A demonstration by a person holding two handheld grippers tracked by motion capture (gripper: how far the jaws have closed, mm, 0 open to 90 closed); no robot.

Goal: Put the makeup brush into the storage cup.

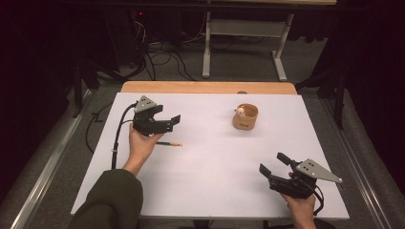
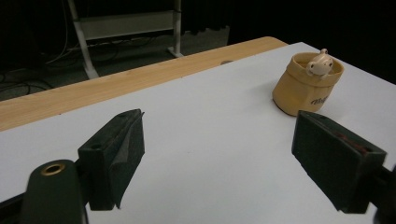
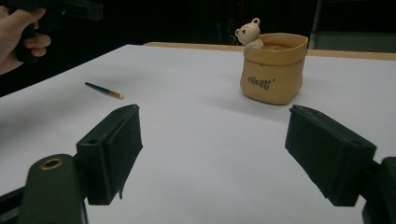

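High view first: the left claw hangs over the white table with its jaws apart and empty, and a pencil lies flat on the sheet just beneath and in front of that hand. The right claw waits near the table's front right corner, jaws likewise spread on nothing. Farther back sits a tan pouch-like cup with a little bear figure at its rim, well apart from the pencil.

Left gripper view: the wide-open claw points across bare sheet toward the cup.

Right gripper view: between the parted jaws of this claw I see the pencil off to the left, lying alone, and the cup ahead.

That pencil looks light, thin and stiff, and apt to roll; I'd pinch it across its middle, jaws straddling the shaft, pressing low against the table.
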